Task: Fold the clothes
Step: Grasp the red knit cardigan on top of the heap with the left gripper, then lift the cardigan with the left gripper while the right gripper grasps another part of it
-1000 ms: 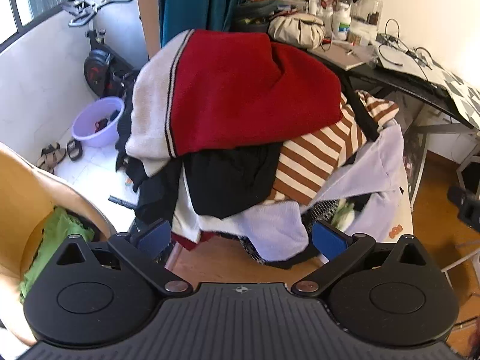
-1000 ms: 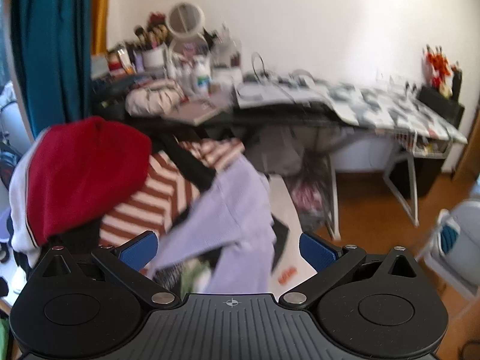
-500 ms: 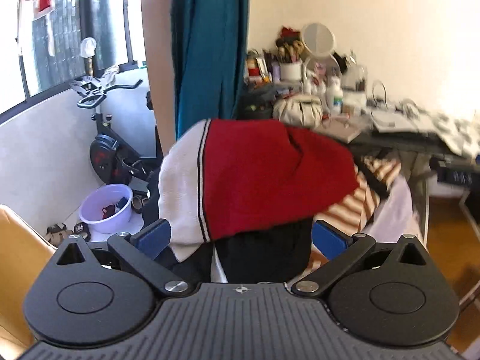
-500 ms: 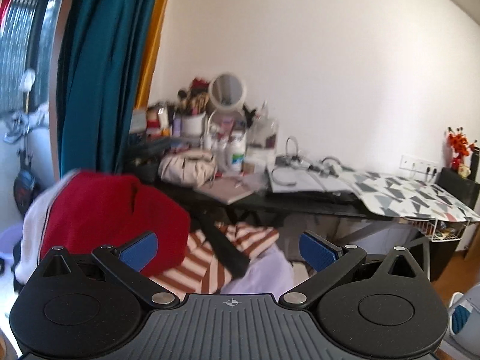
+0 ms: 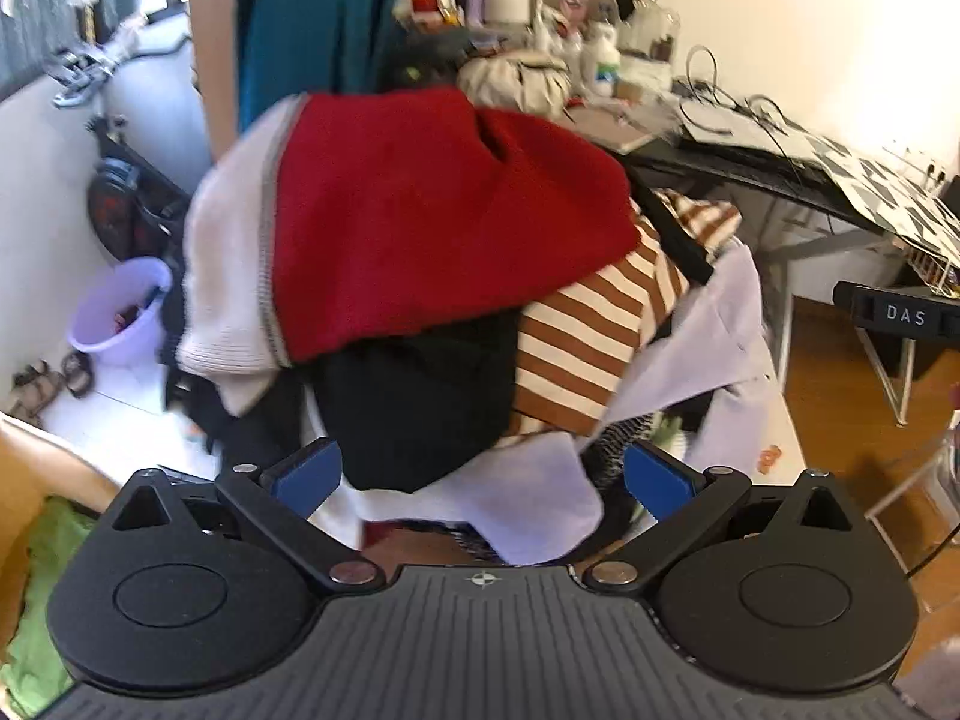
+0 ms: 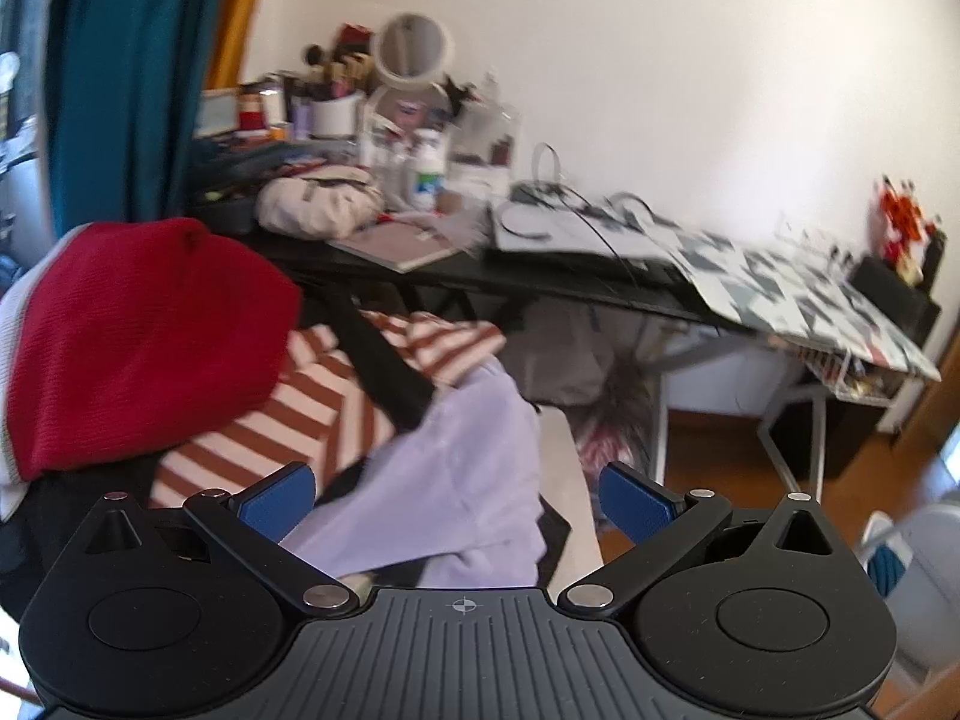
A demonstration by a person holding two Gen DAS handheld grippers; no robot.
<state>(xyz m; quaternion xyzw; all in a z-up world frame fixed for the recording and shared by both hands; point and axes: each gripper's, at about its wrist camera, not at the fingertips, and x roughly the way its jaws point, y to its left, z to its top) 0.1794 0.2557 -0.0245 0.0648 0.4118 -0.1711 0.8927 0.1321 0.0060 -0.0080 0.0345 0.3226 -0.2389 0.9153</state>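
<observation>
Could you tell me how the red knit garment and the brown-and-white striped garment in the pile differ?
The red knit garment is plain red with a white band at one edge; the brown-and-white striped garment is striped all over. The red one lies on top of the pile, and the striped one lies partly beneath it. Both are crumpled and unfolded, and neither gripper touches them.

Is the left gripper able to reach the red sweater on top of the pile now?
Probably yes. The left gripper is open and empty, and the red sweater lies uppermost on the pile with nothing over it; only the black garment hangs nearer.
</observation>
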